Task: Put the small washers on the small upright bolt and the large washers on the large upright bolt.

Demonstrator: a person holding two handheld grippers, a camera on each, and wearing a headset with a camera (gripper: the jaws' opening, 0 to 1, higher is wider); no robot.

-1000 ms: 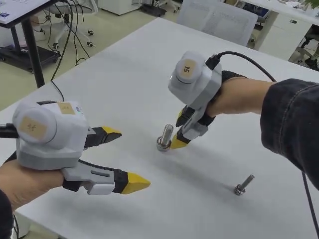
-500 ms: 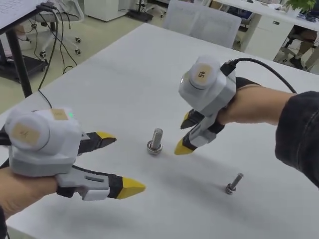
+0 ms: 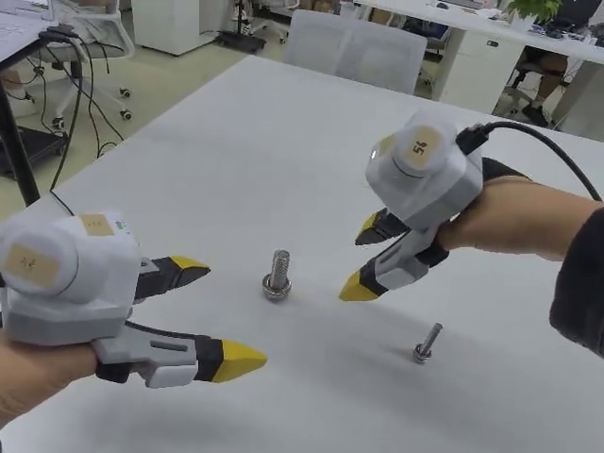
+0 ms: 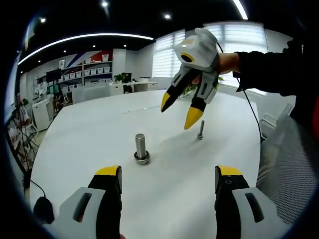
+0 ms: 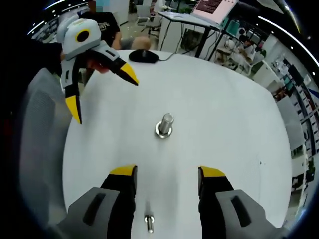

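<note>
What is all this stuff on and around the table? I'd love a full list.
Table: one, white, under everything.
Chair: one, grey, at the table's far edge.
Large bolt: one, silver, standing mid-table, with a wider collar at its foot.
Small bolt: one, silver, standing to the right of the large bolt in the head view.
Left gripper: one, pale grey with yellow tips, jaws open and empty, above the near table.
Right gripper: one, same colours, jaws open and empty, beside the large bolt.
</note>
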